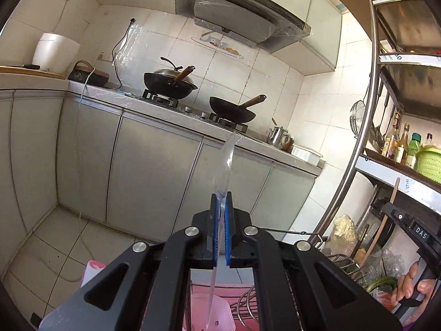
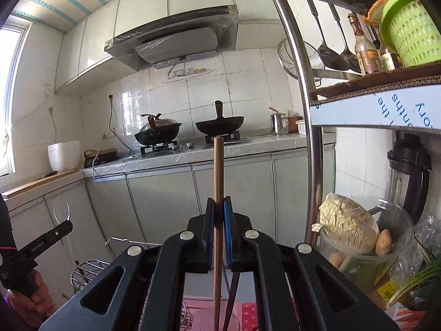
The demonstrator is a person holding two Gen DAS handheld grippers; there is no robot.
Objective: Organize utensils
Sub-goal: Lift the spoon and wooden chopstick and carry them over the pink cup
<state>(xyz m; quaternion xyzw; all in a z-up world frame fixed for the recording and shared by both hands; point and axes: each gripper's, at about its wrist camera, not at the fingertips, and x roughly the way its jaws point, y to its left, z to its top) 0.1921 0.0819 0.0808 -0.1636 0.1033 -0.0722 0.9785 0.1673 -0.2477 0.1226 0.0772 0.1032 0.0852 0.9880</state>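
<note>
The left gripper (image 1: 220, 207) pinches a clear spoon (image 1: 224, 165), the right gripper (image 2: 219, 209) a chopstick (image 2: 218, 171); both stand tall, so a quick turn may let them slip from the fingers.

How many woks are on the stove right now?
2. The lidded wok sits on the left burner, and the open wok sits on the right burner, both with wooden handles. None seems hidden.

Each hand-held claw, left (image 1: 221, 201) and right (image 2: 219, 204), is a matte black frame of angular linkage arms with cut-out windows, round silver pivot bolts and two ribbed blue pads, the right one's black handle (image 1: 421, 233) bearing small white lettering.
</note>
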